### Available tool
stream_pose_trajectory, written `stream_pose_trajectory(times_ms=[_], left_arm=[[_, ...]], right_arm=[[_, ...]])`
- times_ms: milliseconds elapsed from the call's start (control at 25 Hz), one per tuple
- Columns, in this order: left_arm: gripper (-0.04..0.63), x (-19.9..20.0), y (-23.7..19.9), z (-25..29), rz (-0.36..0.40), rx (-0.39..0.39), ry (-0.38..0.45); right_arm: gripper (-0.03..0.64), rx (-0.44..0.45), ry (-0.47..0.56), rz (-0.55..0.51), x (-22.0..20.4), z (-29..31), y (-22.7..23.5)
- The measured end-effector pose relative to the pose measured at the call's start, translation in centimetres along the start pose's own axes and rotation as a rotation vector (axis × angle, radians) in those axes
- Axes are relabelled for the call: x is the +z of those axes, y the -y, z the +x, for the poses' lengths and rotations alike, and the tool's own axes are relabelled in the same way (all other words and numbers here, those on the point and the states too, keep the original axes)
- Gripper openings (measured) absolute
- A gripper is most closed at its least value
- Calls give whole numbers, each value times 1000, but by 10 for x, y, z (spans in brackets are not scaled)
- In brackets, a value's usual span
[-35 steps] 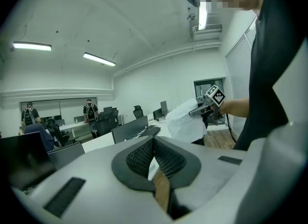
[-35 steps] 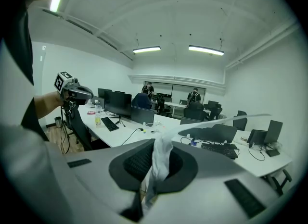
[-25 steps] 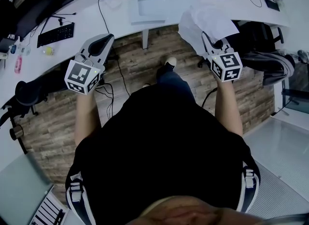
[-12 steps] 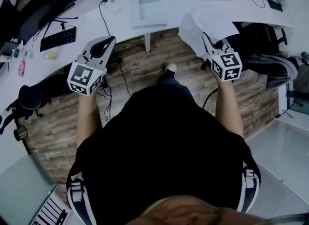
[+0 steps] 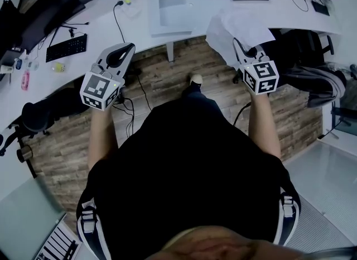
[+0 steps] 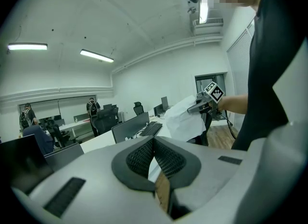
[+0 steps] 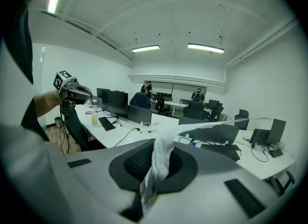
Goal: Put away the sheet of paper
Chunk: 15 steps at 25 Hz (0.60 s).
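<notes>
Sheet of paper [image 5: 239, 29] hangs crumpled from the right gripper [image 5: 239, 47], whose fingers are clamped on its edge, over the counter [image 5: 100, 22] rim. The left gripper [image 5: 124, 51] has its fingers together, empty. Both grippers sit slightly nearer the counter than a second ago.
</notes>
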<state>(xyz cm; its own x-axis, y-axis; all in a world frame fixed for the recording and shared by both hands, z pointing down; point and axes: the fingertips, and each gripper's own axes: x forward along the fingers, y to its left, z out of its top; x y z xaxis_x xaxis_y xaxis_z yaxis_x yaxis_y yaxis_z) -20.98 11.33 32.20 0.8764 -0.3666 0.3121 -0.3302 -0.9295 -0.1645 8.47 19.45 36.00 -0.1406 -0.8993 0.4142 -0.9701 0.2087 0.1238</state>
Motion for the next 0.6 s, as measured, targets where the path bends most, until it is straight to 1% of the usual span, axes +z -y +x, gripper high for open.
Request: stream_pose_trajectory(times_ms=[280, 600], left_arm=[[23, 0, -11, 24, -6, 13, -24], [21, 6, -19, 65, -2, 7, -43]], right_arm=[[15, 17, -10, -8, -4, 17, 23], [15, 48, -37, -2, -11, 43, 54]])
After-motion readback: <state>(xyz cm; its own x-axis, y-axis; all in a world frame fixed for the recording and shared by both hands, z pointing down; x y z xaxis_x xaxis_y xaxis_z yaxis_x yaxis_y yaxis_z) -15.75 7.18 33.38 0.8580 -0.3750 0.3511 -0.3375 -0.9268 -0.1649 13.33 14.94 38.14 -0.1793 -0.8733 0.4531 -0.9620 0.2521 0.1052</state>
